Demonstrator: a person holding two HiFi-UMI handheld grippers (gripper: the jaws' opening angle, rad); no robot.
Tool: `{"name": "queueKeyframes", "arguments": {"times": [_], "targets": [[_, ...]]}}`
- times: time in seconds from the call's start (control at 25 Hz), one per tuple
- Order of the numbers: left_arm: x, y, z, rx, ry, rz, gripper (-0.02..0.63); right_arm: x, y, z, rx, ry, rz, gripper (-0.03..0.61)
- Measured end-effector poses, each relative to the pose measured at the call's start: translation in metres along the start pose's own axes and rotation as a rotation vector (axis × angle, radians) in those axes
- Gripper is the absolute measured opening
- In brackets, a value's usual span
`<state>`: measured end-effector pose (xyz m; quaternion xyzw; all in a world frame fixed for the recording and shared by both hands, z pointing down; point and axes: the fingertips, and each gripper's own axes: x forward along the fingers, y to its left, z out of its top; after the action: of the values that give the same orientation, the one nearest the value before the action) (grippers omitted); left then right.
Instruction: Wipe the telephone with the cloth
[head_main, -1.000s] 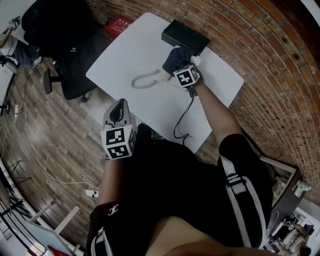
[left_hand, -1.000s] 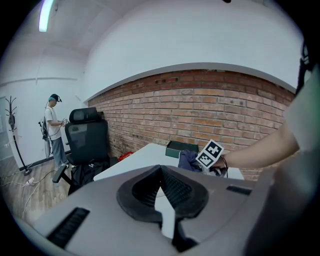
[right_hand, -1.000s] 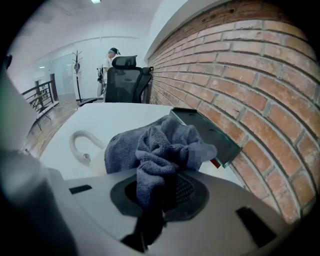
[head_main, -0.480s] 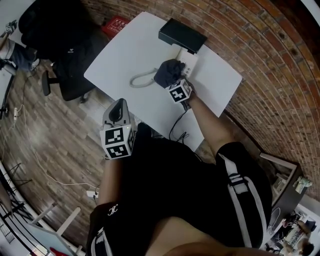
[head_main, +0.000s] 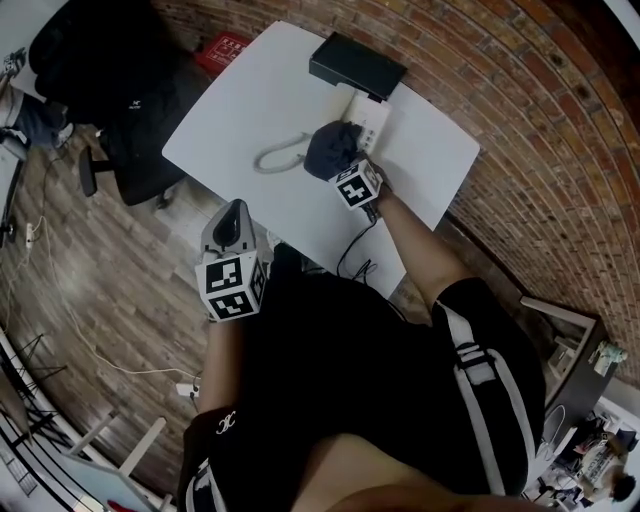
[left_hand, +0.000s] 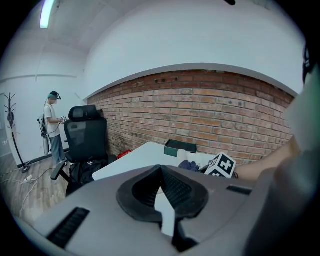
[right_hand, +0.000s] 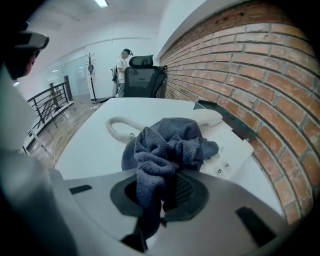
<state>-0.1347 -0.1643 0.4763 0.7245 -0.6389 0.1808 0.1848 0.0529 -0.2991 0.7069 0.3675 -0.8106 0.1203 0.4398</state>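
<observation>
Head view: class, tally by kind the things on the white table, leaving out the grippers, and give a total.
telephone: 1
cloth: 1
black box: 1
Total: 3

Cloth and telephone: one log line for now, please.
right gripper shut on cloth | cloth against telephone | left gripper shut, empty

cloth dragged nearer, telephone top uncovered
</observation>
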Motion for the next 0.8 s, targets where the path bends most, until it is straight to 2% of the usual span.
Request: {"name": "queueKeyframes", "arguments": {"times": [0.12,0.32,0.44,0.6,0.8], "targets": [[-0.001,0.003,-0.002,-0.010,0.000,0.008,0.000,0.001,-0.025,0.005,0.020,-0.004,-0.057,0.028],[-0.004,0.002,-0.005,-0.012,0.006,0.011,0.000,0.007,-0.054,0.021,0.055,-0.019,-0.057,0.028],[-0.004,-0.002,-0.006,-0.008,0.009,0.009,0.000,0.010,-0.082,0.031,0.060,-0.021,-0.129,0.028],[-0.006,-0.002,-0.006,-0.006,0.007,0.012,0.000,0.014,-0.117,0.042,0.123,-0.015,-0.183,0.028],[-0.008,0.003,-0.006,-0.011,0.007,0.026,0.000,0.011,-0.169,0.048,0.190,-0.030,-0.306,0.029]]}}
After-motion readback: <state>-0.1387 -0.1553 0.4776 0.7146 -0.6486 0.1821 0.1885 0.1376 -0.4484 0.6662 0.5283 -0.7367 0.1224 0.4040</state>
